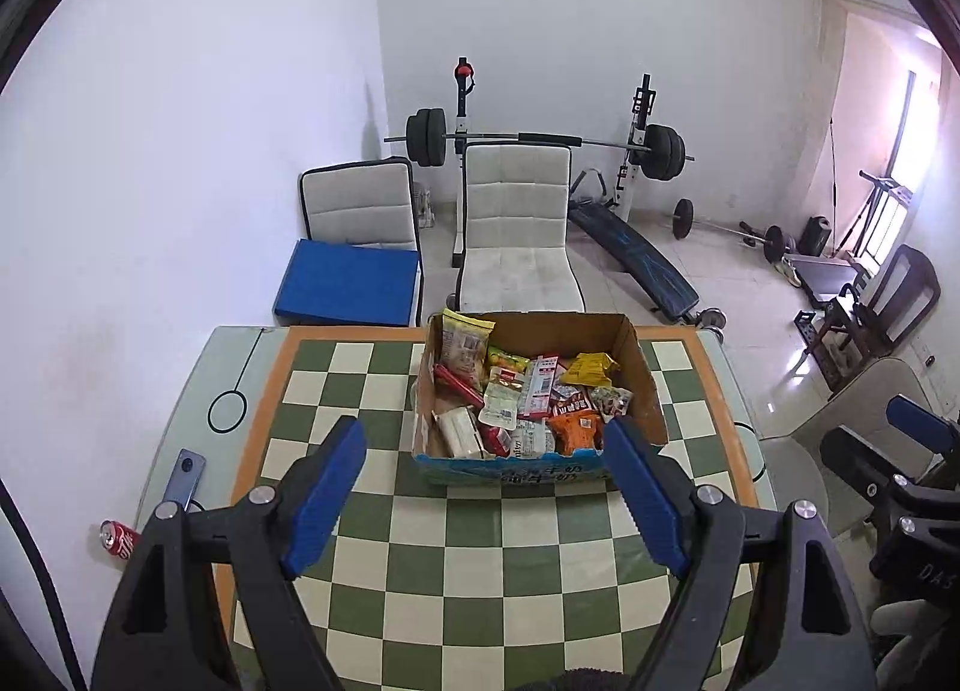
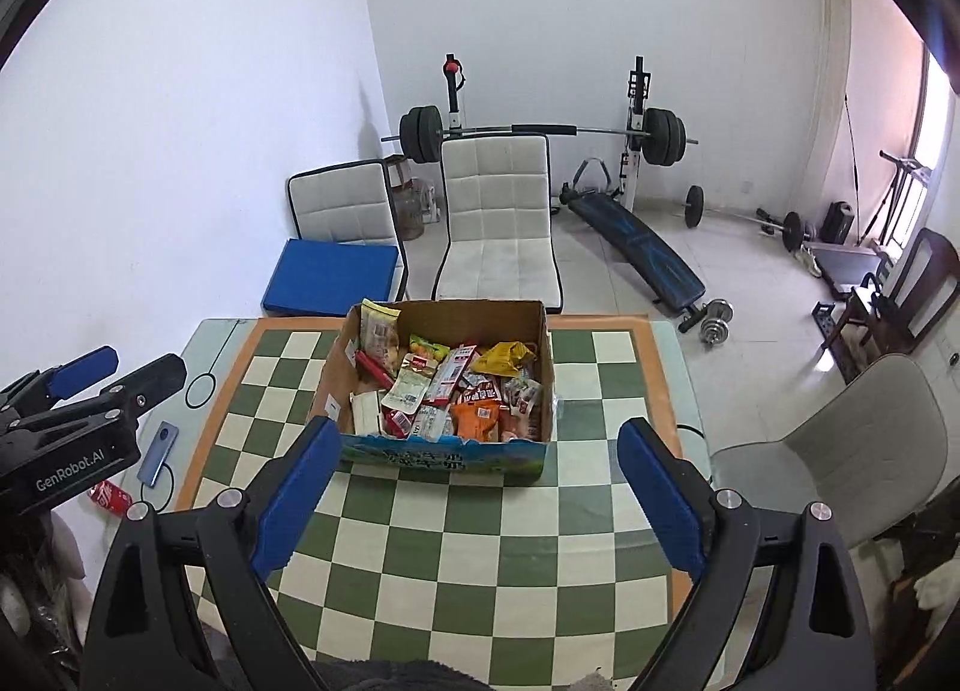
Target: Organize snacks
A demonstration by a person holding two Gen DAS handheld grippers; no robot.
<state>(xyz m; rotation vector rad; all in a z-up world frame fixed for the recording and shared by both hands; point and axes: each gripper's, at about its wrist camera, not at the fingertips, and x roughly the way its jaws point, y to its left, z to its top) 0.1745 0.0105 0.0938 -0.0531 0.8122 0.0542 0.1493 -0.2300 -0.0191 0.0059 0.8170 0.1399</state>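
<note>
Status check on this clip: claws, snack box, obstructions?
Left claw open, empty. Right claw open, empty. Snack box full, on table. Nothing blocking.

Left of the left tongs, a red soda can (image 1: 118,538) lay on its side near the table's edge, and a blue phone (image 1: 183,478) rested just beyond it. Far ahead of both tongs, two pale chairs (image 2: 499,223) faced the table, one carrying a blue cushion (image 2: 332,278). A barbell (image 2: 540,134) sat racked behind them. Right of the right tongs stood a beige chair (image 2: 852,445).

Left gripper (image 1: 486,487) and right gripper (image 2: 477,487) both gape wide, empty, angled downward.
</note>
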